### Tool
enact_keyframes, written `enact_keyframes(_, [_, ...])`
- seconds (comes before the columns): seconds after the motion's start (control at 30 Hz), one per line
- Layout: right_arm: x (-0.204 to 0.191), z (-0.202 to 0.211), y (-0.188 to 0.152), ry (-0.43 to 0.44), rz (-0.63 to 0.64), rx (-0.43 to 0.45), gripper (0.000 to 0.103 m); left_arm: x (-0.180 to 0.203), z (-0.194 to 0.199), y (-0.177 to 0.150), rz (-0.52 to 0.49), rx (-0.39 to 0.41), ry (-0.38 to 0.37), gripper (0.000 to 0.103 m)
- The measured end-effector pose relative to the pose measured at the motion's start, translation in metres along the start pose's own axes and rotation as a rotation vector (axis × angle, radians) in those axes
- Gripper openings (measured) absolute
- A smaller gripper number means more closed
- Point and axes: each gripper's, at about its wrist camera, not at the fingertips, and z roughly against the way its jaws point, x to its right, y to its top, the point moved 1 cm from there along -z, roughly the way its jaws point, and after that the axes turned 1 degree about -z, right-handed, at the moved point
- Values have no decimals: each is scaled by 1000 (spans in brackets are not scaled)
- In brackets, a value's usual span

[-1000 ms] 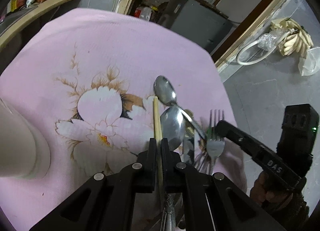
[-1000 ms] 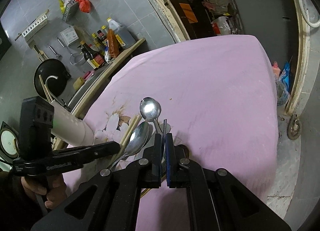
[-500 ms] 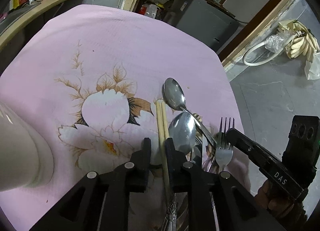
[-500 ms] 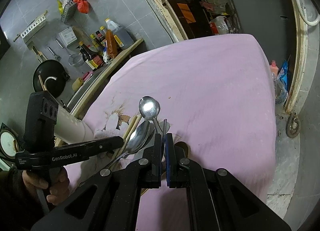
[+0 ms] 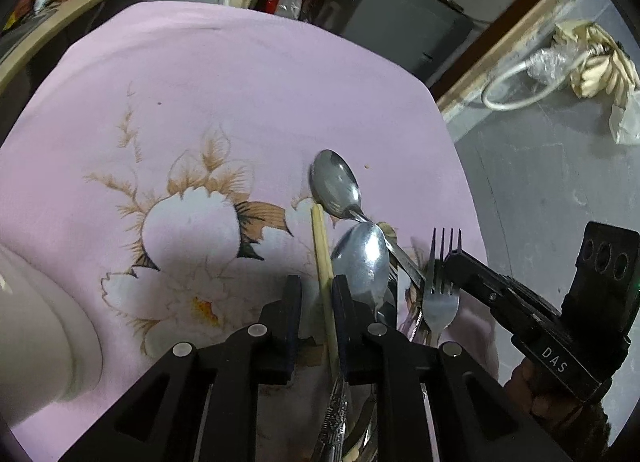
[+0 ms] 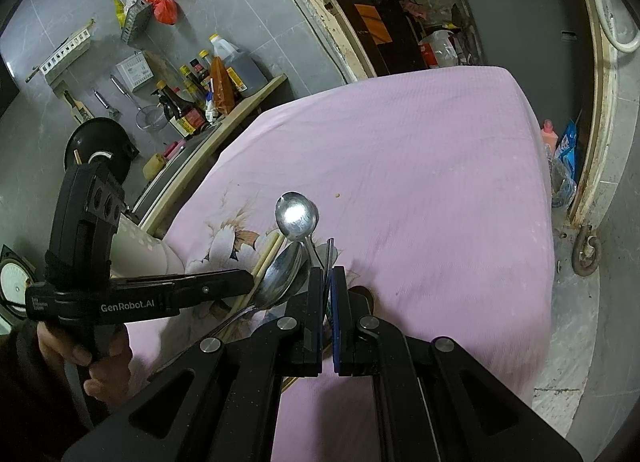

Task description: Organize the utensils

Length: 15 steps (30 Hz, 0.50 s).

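Utensils lie in a pile on the pink flowered cloth (image 5: pixel 240 81). In the left wrist view my left gripper (image 5: pixel 316 286) is open, its fingers on either side of the wooden chopsticks (image 5: pixel 322 254). Beside them lie two metal spoons (image 5: pixel 362 258) (image 5: pixel 336 183). My right gripper (image 6: pixel 327 278) is shut on a metal fork (image 5: pixel 440 294), tines pointing away, seen edge-on in the right wrist view (image 6: pixel 329 258). A white cylindrical holder (image 5: pixel 36 334) stands at the left.
Behind the cloth runs a wooden counter with sauce bottles (image 6: pixel 200 101). A dark cabinet (image 5: pixel 400 25) stands past the far edge. Bare grey floor (image 5: pixel 540 181) lies off the right edge of the cloth.
My left gripper has opened from shut on the chopsticks; they now lie on the cloth between its fingers. The right gripper has stayed shut on the fork.
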Motion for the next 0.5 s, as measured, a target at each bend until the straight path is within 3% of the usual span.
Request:
enact_keyframes(0.13, [-2, 1, -1, -7, -1, -3, 3, 8, -2, 1, -34, -10, 17, 15])
enact_keyframes(0.17, [-3, 1, -1, -9, -2, -5, 3, 9, -3, 2, -35, -12, 16, 11])
enact_keyframes(0.23, [-4, 2, -2, -12, -4, -5, 3, 9, -6, 4, -6, -33, -42, 6])
enact_keyframes(0.5, [-8, 10, -5, -29, -6, 1, 3, 4, -1, -6, 55, 17, -69, 5])
